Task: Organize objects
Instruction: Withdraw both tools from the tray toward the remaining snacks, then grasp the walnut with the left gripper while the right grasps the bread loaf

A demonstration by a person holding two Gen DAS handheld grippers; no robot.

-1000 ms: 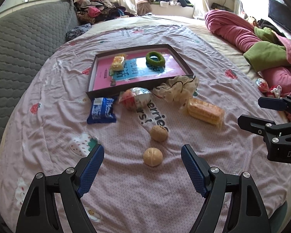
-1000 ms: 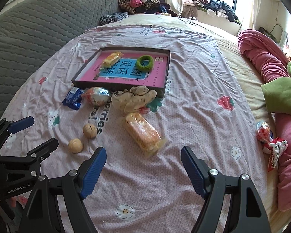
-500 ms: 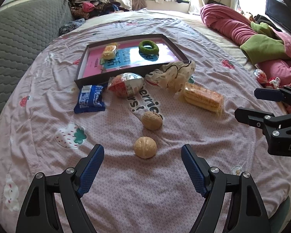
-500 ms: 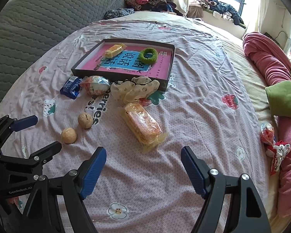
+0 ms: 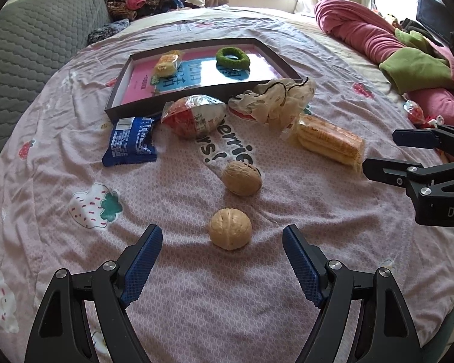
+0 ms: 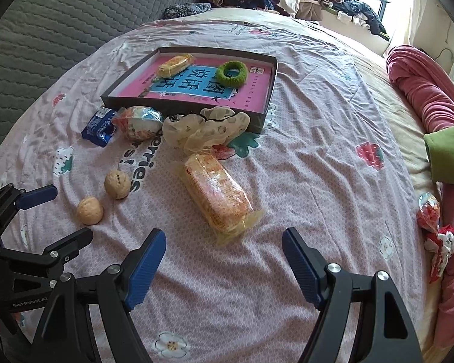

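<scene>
Walnut [image 5: 230, 232] sat on the bedsheet [image 5: 60, 163] between your left gripper's [image 5: 222, 260] wide-spread fingers; right gripper [image 6: 224, 260] also wide, empty. Round shell could've rolled if you'd closed off-center.

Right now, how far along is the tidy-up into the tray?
Done: yellow snack and green ring lie in the tray. In hand: nothing; left gripper open around the near walnut, right gripper open. Left: far walnut, cracker pack, blue packet, cloth.
</scene>
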